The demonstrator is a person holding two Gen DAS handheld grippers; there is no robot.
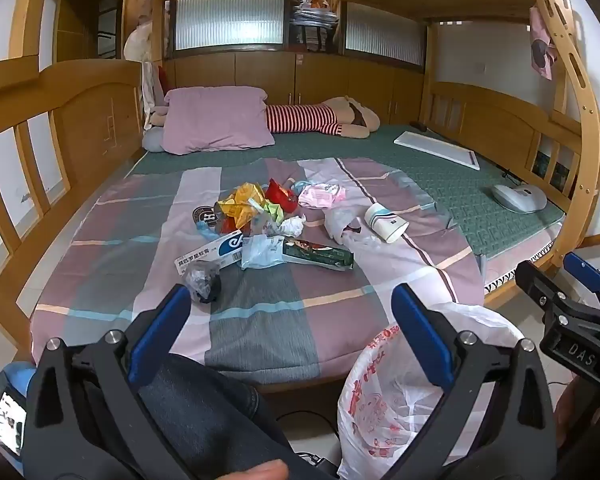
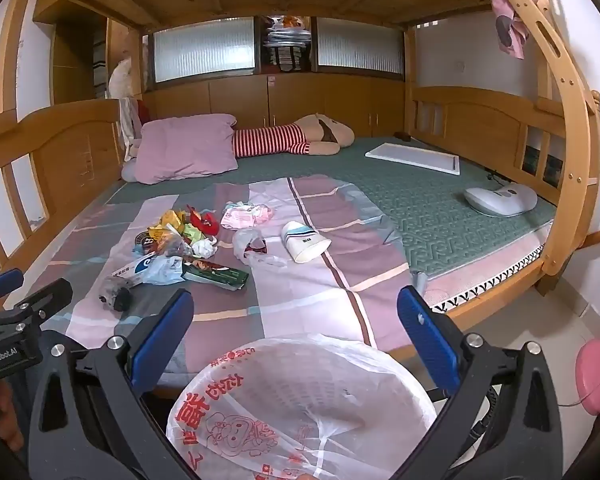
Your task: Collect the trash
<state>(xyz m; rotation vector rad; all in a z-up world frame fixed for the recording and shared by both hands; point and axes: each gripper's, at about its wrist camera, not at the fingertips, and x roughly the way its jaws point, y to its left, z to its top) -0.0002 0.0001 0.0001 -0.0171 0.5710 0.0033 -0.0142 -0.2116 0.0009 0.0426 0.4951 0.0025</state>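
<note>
Bunk-bed sheet [image 1: 260, 312] with trash pile [image 1: 260, 224] ahead, left tongs [image 1: 290, 332] and right tongs [image 2: 294, 338] both spread wide, empty, level above bin bag [image 2: 300, 400].

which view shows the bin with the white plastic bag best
The right wrist view: the white plastic bag with red print lining the round bin sits centred between the fingers of the open right hand-held gripper, mouth open and looking empty. The left wrist view shows only its side, partly behind a finger.

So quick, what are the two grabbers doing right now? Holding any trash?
Left gripper: open, holding nothing.
Right gripper: open, holding nothing, above the bin bag.
</note>
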